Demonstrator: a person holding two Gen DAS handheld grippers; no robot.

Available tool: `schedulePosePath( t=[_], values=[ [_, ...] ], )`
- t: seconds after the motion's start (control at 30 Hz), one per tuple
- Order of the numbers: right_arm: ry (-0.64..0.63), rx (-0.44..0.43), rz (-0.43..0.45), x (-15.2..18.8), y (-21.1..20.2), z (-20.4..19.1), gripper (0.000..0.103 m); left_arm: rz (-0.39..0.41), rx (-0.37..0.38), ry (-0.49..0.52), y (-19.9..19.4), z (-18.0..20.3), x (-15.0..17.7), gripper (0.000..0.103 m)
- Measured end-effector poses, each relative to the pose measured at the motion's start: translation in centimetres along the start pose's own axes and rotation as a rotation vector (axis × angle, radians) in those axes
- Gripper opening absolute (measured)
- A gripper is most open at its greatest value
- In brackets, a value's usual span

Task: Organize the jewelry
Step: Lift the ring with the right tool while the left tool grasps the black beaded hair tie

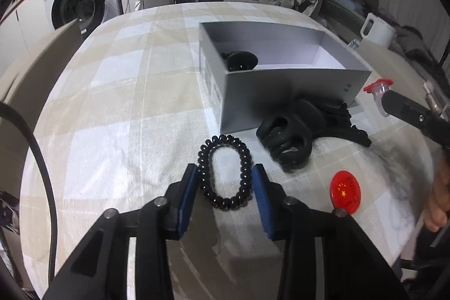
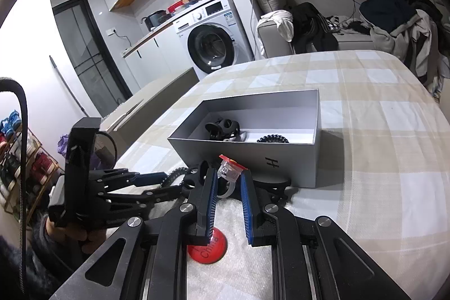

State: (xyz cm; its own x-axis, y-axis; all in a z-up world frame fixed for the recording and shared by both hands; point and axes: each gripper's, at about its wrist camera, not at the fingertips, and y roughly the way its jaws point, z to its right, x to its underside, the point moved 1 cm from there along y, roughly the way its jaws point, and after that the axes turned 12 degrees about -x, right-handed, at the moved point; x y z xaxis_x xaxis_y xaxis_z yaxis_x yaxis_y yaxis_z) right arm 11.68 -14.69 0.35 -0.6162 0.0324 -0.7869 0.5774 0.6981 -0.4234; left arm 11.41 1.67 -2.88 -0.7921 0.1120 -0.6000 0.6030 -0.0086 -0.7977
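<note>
Black spiral hair tie [image 1: 224, 172] flat on checked cloth, near open grey box [image 1: 284, 92].

A: anything readable here? I only get "China" on the red round badge [image 2: 207, 248], partly under the gripper.

B: yep, plus yellow stars on that badge from the left view. The grey box [image 2: 284, 159] has a mark like "H" on its side. Washing machine [image 2: 213, 33] labels are too small.
</note>
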Motion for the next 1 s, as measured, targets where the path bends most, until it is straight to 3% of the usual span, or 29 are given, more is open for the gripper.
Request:
schedulePosePath(
  t=[0.6, 0.67, 1.0],
  values=[
    [0.008, 0.024, 0.003, 0.2, -0.2, 0.2, 0.015, 0.065, 0.016, -0.049, -1.9, -0.8, 0.4, 0.025],
    [0.003, 0.026, 0.005, 0.2, -0.2, 0.2, 0.015, 0.065, 0.009, -0.046, -1.8, -1.0, 0.4, 0.008],
    [0.001, 0.022, 0.004, 0.1, -0.2, 0.3, 0.015, 0.023, 0.014, -0.062, -0.7, -1.0, 0.6, 0.009]
  ],
)
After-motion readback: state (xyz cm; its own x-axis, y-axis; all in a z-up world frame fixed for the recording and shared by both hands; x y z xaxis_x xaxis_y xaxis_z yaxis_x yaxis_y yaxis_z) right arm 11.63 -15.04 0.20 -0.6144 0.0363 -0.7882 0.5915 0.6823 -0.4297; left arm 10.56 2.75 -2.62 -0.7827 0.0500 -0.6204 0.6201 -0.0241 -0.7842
